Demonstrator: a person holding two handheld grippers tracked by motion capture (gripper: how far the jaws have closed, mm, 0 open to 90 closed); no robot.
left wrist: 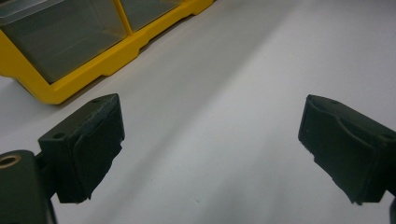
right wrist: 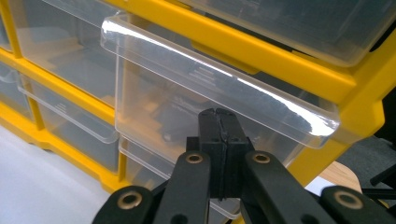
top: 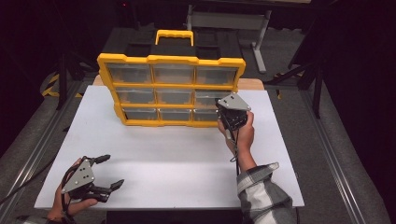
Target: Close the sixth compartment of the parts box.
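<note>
A yellow drawer cabinet (top: pixel 171 59) with clear plastic drawers stands upright at the back of the white table (top: pixel 177 158). My right gripper (top: pixel 223 112) is shut and empty, with its tips up against the cabinet's right column. In the right gripper view the closed tips (right wrist: pixel 219 119) sit at the front of the middle right drawer (right wrist: pixel 187 93), just under its handle lip (right wrist: pixel 224 77). That drawer seems to stick out a little from the frame. My left gripper (top: pixel 112 171) is open and empty, low over the table's near left corner. Its pads (left wrist: pixel 93 144) stand wide apart above bare tabletop.
A black and yellow carry handle (top: pixel 174 36) tops the cabinet. A wooden board (top: pixel 250 84) shows behind the table. Metal rails (top: pixel 327 149) run along both sides, and dark stands are at the back. A person's plaid sleeve (top: pixel 261 191) comes in at the lower right.
</note>
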